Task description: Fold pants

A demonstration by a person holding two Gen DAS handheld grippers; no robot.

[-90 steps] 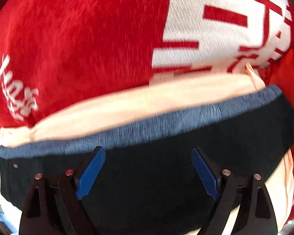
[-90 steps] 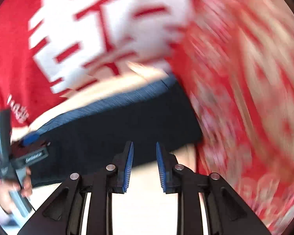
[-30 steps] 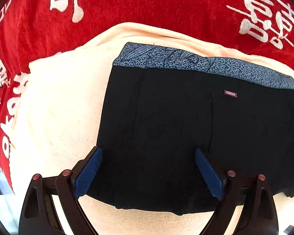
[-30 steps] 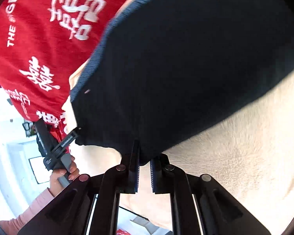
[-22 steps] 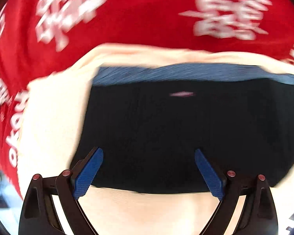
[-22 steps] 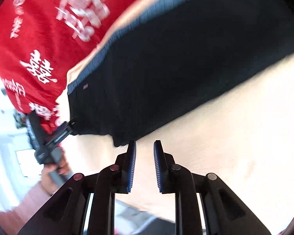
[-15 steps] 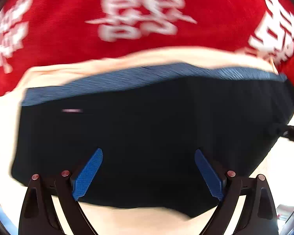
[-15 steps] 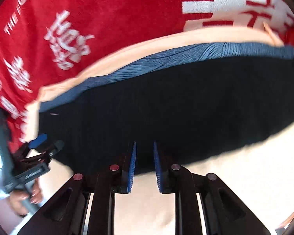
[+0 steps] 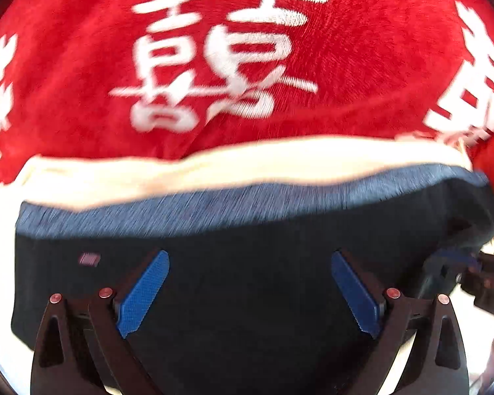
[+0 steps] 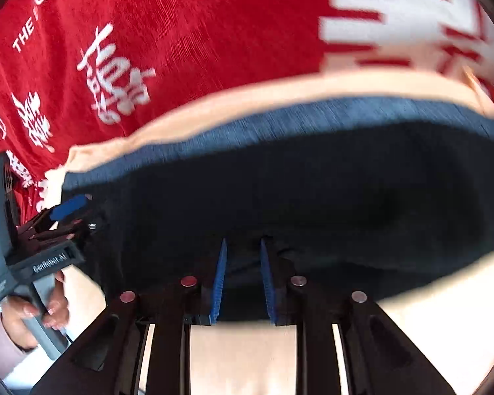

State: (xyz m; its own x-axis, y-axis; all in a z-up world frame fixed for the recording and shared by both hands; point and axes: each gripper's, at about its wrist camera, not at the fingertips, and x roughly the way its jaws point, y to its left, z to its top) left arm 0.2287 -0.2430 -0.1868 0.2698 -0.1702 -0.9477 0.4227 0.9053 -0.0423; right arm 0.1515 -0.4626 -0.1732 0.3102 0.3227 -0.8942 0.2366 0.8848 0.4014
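pants (image 9: 247, 240): a dark, flat folded block with a mottled blue waistband, lying on a cream cloth (image 9: 214, 168) over a red blanket (image 9: 82, 75) with white characters.
left gripper (image 9: 250, 288): jaws spread wide above the dark fabric, gripping nothing.
right gripper (image 10: 242, 279): jaws opening, narrow gap; the near hem lies between the blue pads, apparently no longer pinched.
step in hand: judged a release after a fold; best done by letting the hem drop clear before lifting, so the layer does not drag.
textures: pants matte and fine-ribbed, blanket plush, cloth soft and nubbly; motion blur softens the edges.
hand (image 10: 33, 309): grips the left tool's handle.
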